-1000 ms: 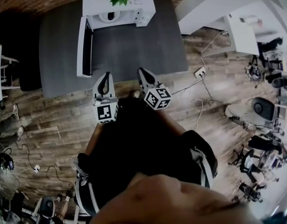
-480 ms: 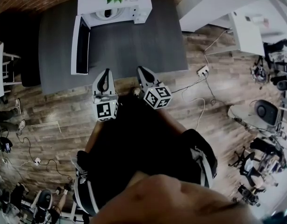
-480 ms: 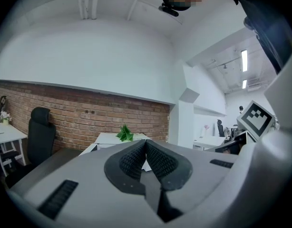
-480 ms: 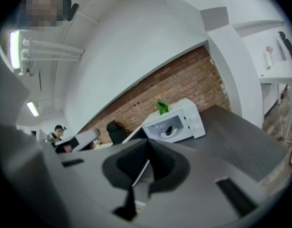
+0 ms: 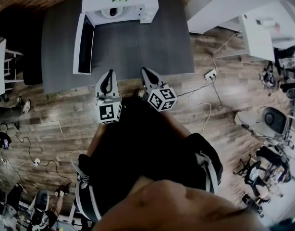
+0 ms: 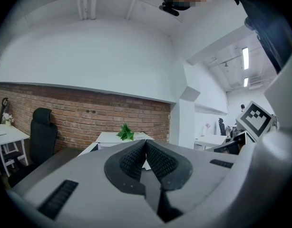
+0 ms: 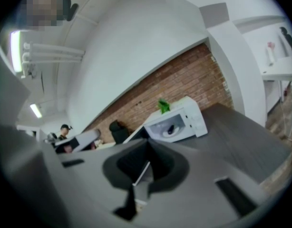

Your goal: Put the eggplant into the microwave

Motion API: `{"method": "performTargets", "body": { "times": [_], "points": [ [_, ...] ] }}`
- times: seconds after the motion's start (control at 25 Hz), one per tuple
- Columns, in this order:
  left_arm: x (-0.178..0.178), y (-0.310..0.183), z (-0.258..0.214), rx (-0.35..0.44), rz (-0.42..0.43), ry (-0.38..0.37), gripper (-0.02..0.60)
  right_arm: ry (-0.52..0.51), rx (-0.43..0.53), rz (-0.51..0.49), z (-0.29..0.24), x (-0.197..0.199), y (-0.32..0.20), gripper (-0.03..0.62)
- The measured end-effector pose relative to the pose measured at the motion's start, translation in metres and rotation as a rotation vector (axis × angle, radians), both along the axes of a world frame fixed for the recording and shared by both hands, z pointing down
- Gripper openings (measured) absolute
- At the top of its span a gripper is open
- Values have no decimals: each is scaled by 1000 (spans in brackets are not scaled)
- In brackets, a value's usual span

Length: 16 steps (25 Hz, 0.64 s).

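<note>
The microwave (image 5: pixel 142 4) and table (image 5: pixel 138 42) have edged slightly upward.

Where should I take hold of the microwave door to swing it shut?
Probably the microwave door at its free edge, the end nearest you, coming from its outer, left side. It stands wide open, hinged at the microwave body's left front corner.

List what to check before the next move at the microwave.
1. Eggplant inside the microwave: ok, a dark shape lies in the cavity.
2. Microwave door shut: not ok, it stands wide open.
3. Left hand-held gripper empty: ok, jaws together.
4. Right hand-held gripper empty: ok, jaws together.
5. Eggplant clear of the door's swing: cannot tell, too small.
</note>
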<state>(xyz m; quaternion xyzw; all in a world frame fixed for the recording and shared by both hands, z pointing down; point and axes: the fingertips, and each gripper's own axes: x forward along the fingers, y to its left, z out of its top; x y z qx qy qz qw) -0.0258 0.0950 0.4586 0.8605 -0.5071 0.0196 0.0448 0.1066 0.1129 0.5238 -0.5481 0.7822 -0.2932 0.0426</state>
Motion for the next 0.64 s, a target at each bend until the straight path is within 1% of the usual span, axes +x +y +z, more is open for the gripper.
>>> {"method": "performTargets", "body": {
  "times": [0.32,0.64],
  "points": [
    [-2,-3,4,-13,-3,0,37,-15,1,-7,3,-4,-5,32],
    [-7,-10,4,-10,7,3,37,-5,-4,-9,5,-11,-11,32]
  ]
}}
